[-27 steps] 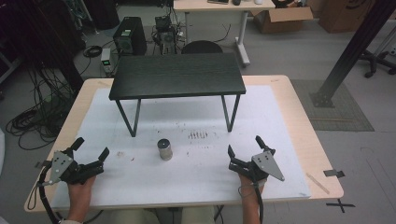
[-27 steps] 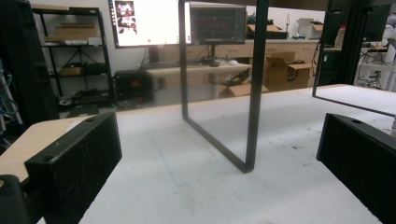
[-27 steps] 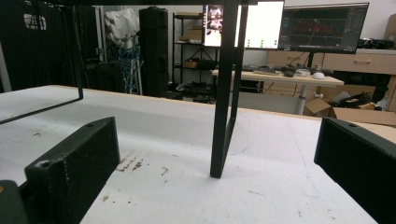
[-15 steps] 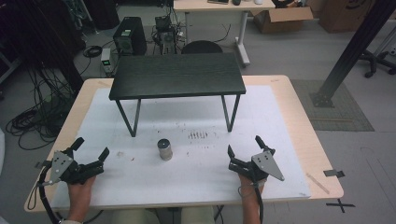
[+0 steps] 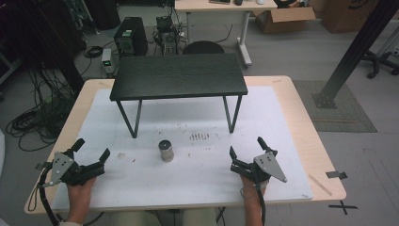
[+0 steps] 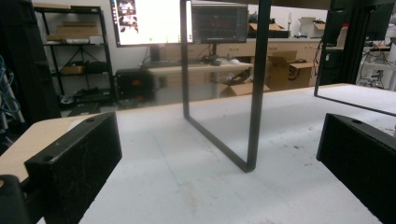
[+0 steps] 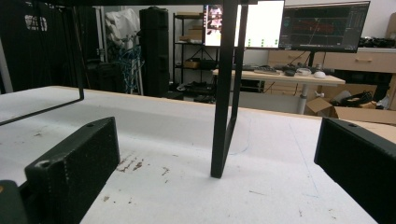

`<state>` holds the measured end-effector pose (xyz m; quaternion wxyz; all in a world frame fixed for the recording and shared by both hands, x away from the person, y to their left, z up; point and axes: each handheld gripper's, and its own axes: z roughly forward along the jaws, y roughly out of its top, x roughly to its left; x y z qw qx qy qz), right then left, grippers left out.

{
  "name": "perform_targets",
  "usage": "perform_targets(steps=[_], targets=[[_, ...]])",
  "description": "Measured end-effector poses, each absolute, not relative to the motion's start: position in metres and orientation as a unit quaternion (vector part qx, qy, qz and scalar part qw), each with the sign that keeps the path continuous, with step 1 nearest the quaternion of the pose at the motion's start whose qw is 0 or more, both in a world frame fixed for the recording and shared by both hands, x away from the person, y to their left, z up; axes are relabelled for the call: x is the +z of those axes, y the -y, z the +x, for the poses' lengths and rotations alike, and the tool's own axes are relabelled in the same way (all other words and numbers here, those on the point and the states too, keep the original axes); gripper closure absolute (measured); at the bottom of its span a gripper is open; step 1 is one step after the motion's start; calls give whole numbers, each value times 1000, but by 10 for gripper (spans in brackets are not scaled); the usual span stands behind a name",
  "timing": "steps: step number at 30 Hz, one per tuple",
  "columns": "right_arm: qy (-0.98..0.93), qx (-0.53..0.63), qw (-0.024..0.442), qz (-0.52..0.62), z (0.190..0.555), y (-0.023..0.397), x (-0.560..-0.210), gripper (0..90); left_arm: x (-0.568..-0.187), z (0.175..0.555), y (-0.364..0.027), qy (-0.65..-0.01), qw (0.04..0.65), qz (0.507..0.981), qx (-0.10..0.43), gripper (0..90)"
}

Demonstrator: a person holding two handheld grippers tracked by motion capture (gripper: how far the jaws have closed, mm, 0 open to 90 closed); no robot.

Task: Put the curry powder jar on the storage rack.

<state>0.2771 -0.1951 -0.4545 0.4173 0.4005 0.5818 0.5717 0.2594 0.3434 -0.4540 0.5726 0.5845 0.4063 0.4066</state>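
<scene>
I rest both tools, left and right, spread and empty, likely before reaching for the metal cylinder.

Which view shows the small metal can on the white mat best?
The high view: the can stands upright and whole on the mat, between the two grippers and in front of the black shelf. The gripper views look past it at the shelf's legs.
</scene>
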Motion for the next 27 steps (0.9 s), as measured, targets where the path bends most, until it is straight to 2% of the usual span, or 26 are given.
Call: perform_targets(steps=[4,9,16,27], targets=[[-582,572,416,402,278,195,-454,0,-452,259,-344,-407,567,590,406,20],[-581,572,416,402,278,195,-454,0,-432,258,-343,-390,591,586,394,22],[-581,573,415,404,278,196,-454,0,-415,259,-333,-368,595,621,354,26],[-581,573,413,404,278,196,-454,0,-401,260,-303,-337,595,657,319,22]])
